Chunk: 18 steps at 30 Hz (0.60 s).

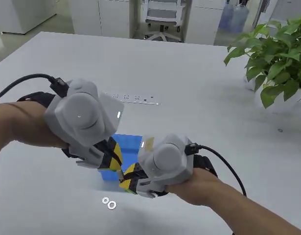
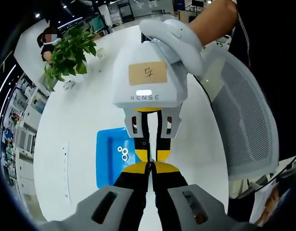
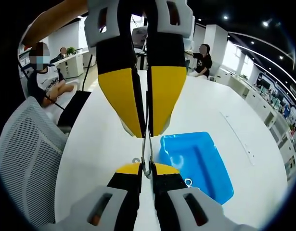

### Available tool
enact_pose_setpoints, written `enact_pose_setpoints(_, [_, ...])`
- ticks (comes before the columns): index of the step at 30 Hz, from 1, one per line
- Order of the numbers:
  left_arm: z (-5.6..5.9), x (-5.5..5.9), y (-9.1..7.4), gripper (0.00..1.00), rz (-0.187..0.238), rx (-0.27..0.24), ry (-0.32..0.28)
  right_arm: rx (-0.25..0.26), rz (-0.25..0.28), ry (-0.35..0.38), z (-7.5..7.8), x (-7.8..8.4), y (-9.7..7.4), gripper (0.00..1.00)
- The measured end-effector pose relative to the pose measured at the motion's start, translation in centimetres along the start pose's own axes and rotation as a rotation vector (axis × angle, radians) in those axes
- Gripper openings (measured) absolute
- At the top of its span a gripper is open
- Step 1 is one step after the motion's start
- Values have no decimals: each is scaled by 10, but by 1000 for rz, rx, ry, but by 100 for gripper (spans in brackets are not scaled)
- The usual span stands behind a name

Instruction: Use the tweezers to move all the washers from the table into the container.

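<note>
Tweezers (image 3: 147,147) are pinched by both grippers. From the left of the head view the left gripper (image 1: 114,155) clamps them; two washers (image 1: 109,203) lie on the table (image 1: 214,98) at lower centre, near the blue container (image 1: 130,143); the right gripper (image 1: 129,178) clamps from the right. We cannot tell whether their tips hold anything. If one grip slackens mid-handover, the tweezers could twist or drop

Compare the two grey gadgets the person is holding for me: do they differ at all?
The right gripper carries a tan sticker on its body; the left gripper looks plain grey on top. In the head view the left gripper's cable trails off left, while the right gripper's loops right. Both have black-and-yellow jaws, face each other by the blue container, and are shut on the tweezers.
</note>
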<state>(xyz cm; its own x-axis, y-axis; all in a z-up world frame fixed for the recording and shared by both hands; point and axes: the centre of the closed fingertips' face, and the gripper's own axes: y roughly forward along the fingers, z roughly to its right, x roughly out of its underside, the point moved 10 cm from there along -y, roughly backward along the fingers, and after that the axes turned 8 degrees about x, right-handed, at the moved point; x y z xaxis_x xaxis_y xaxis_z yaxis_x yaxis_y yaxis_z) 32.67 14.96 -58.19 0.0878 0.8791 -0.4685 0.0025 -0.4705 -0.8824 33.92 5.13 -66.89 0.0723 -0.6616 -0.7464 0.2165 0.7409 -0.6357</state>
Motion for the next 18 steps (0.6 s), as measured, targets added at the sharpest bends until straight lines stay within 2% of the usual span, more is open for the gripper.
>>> enact_pose_setpoints(18, [-19, -5, -15, 7, -7, -41, 33, 38, 12, -24, 25, -11, -5, 10])
